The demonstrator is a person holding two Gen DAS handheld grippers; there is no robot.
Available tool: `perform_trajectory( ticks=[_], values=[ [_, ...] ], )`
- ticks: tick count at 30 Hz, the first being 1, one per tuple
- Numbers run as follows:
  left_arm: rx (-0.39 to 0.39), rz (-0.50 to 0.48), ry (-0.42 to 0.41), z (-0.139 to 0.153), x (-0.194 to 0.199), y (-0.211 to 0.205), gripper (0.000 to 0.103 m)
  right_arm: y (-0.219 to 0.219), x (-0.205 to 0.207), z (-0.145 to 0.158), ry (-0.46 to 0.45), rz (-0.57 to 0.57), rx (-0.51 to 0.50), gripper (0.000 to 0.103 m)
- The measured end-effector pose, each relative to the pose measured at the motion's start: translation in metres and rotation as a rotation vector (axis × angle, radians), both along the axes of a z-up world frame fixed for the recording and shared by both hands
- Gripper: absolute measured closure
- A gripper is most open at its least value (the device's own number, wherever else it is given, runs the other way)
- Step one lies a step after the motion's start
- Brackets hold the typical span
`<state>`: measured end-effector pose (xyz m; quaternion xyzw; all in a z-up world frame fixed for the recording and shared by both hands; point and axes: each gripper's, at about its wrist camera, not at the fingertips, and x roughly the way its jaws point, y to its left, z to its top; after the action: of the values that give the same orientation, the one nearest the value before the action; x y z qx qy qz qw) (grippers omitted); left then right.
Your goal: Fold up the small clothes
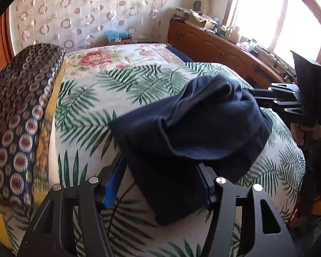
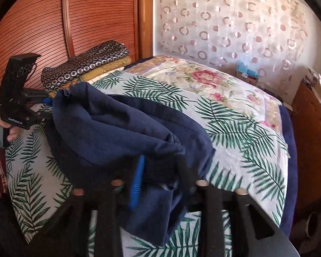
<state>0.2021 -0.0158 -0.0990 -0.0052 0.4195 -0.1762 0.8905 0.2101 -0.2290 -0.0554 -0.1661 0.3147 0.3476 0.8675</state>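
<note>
A dark navy garment (image 1: pixel 192 128) hangs bunched between both grippers above the palm-leaf bedspread (image 1: pixel 85 107). My left gripper (image 1: pixel 160 171) is shut on one edge of it; the cloth hides the fingertips. It also shows at the left of the right wrist view (image 2: pixel 47 109). My right gripper (image 2: pixel 160 171) is shut on the other end of the garment (image 2: pixel 122 132); it shows at the right of the left wrist view (image 1: pixel 256 98). The garment sags in folds, lower part draping toward the bed.
A stack of folded patterned cloths (image 1: pixel 21 111) lies at the bed's left side, also seen in the right wrist view (image 2: pixel 85 64). A floral quilt (image 1: pixel 109 57) covers the far bed. A cluttered wooden cabinet (image 1: pixel 224 47) runs along the right under the window.
</note>
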Motion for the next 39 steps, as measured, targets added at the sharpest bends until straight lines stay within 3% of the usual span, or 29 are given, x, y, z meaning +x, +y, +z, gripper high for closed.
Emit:
perform_trajectory(
  ticks=[1, 6, 9, 13, 15, 16, 17, 21, 25, 33, 37, 39],
  values=[
    [-0.004, -0.005, -0.010, 0.003, 0.004, -0.002, 0.042, 0.003, 0.001, 0.001, 0.003, 0.021, 0.001, 0.096],
    [0.014, -0.009, -0.040, 0.009, 0.027, -0.011, 0.042, 0.005, 0.017, 0.004, -0.021, 0.032, 0.007, 0.097],
    [0.018, 0.018, -0.061, 0.013, 0.043, -0.011, 0.042, 0.003, 0.032, 0.008, -0.038, -0.045, 0.019, 0.097],
    [0.059, 0.160, -0.075, 0.019, 0.061, 0.000, 0.042, -0.006, 0.060, 0.010, 0.009, -0.204, 0.056, 0.097],
    [0.065, 0.194, -0.091, 0.021, 0.064, 0.006, 0.042, -0.004, 0.065, 0.011, -0.013, -0.249, 0.029, 0.092],
    [0.056, 0.196, -0.095, 0.022, 0.064, 0.009, 0.042, -0.004, 0.066, 0.012, -0.024, -0.273, 0.022, 0.083],
    [0.045, 0.196, -0.091, 0.021, 0.064, 0.012, 0.042, -0.006, 0.065, 0.014, -0.021, -0.276, 0.036, 0.080],
    [-0.011, 0.172, -0.074, 0.019, 0.057, 0.020, 0.042, -0.010, 0.048, 0.017, -0.030, -0.220, 0.089, 0.079],
    [-0.039, 0.138, -0.076, 0.021, 0.046, 0.016, 0.042, -0.016, 0.028, 0.012, -0.053, -0.156, 0.067, 0.064],
    [-0.085, 0.053, -0.069, 0.018, 0.044, 0.005, 0.043, -0.033, 0.032, -0.004, 0.002, -0.148, 0.014, 0.061],
    [-0.122, 0.018, -0.025, 0.010, 0.063, 0.001, 0.063, -0.025, 0.049, -0.003, 0.035, -0.131, 0.055, 0.061],
    [-0.118, 0.016, -0.019, 0.010, 0.068, 0.000, 0.082, -0.024, 0.055, -0.001, 0.048, -0.106, 0.078, 0.061]
  ],
)
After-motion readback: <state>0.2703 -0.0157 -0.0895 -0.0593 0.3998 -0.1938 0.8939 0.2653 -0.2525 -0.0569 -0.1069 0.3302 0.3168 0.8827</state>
